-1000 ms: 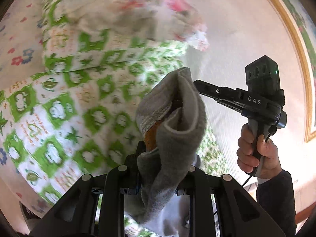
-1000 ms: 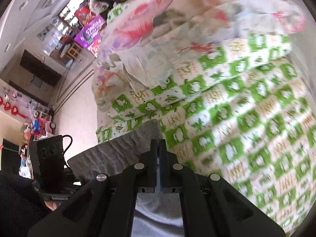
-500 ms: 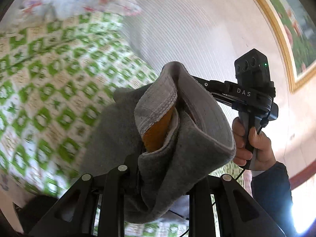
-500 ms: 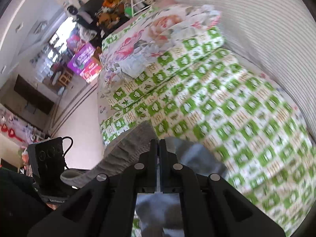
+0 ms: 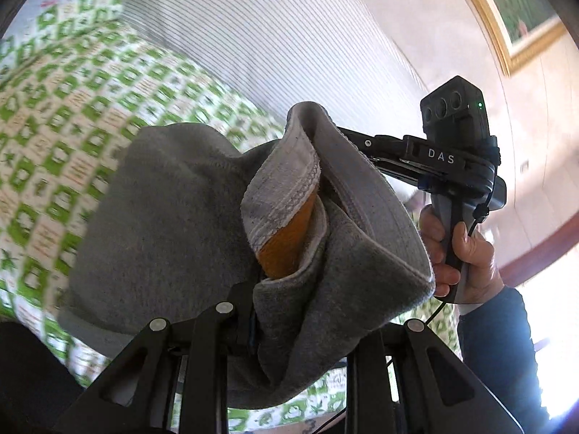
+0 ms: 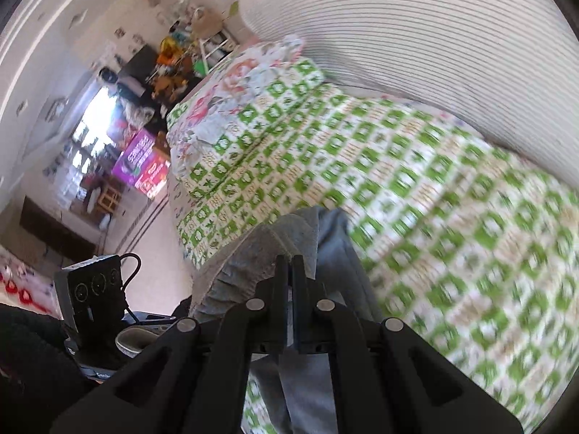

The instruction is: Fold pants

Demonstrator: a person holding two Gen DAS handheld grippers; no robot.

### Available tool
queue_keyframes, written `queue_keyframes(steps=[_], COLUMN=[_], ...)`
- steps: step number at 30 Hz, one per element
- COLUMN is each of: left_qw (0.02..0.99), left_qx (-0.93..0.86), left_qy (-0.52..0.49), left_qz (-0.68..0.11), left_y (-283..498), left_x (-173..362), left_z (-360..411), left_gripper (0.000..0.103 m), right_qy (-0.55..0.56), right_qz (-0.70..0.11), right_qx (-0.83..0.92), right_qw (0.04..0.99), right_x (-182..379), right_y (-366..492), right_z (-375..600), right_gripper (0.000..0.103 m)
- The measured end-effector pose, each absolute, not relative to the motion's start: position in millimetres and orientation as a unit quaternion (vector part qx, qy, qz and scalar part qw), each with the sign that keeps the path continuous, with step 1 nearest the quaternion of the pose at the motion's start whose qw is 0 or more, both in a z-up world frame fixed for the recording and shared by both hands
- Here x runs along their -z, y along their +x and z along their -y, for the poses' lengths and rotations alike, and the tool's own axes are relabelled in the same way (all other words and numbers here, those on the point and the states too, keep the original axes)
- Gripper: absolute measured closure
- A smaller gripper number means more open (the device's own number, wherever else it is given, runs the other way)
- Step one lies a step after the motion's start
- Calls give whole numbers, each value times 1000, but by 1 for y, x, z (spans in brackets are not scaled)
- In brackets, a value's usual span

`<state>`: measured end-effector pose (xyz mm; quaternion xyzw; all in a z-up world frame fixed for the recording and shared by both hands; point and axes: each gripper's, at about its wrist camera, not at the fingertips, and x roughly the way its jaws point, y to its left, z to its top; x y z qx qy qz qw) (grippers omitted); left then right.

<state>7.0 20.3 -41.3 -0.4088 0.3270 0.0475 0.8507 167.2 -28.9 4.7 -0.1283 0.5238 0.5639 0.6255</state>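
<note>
Item: pants [image 5: 173, 224], grey fleece, with an orange lining showing at the bunched edge. They are hanging between the two grippers above the bed [image 5: 54, 115], their loose lower part trailing toward the green-checked cover.

Handling, as I judge it: soft, limp and light; thick enough to bunch into a fat roll at each pinch. Not slippery and not fragile. The cloth is sagging wherever it is unsupported, so it will be taking its shape only from the two held points and from whatever it is laid on. Best hold is the stitched hem or waistband, where the doubled fabric gives a firmer ridge; a pinch in the open cloth would likely be dragging a single layer out of line.

Left gripper [image 5: 253, 325]: narrowly parted and clamping a thick wad of the pants, the folded edge bulging up out of it. It is pointing down toward the bed at a moderate slant.

Right gripper [image 6: 290, 271]: jaws closed tight on a thin edge of the pants, grey cloth gathering on both sides of them. It is tilting more steeply down at the bed. A hand [image 5: 459, 253] in a dark sleeve is gripping its handle, upright, beside the raised cloth and off the bed's far side.

Beyond the bed: a pale striped wall [image 5: 289, 36], a floral pillow [image 6: 253, 72].
</note>
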Motion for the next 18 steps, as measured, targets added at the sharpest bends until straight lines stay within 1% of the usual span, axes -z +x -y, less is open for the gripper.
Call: queue_keyframes(steps=[9,15,18], left_qw=[852,857,858], left_qx=[-22,-21,-26], left_qy=[-365,-333,-314], left_qz=[-374,-393,-405], left_y=[44,67,73], left_x=[52,63,70], left_z=[30,46,60], left_gripper=[81,81,81], right_qy=[-61,-26,-7], right_qz=[-533,-530,-535], right_qx=[-535,-526,-516], right_qw=[652,665,669], right_x=[14,20,32], right_y=[183,192,197], right_z=[122,161,178], right_gripper=[101,101,101])
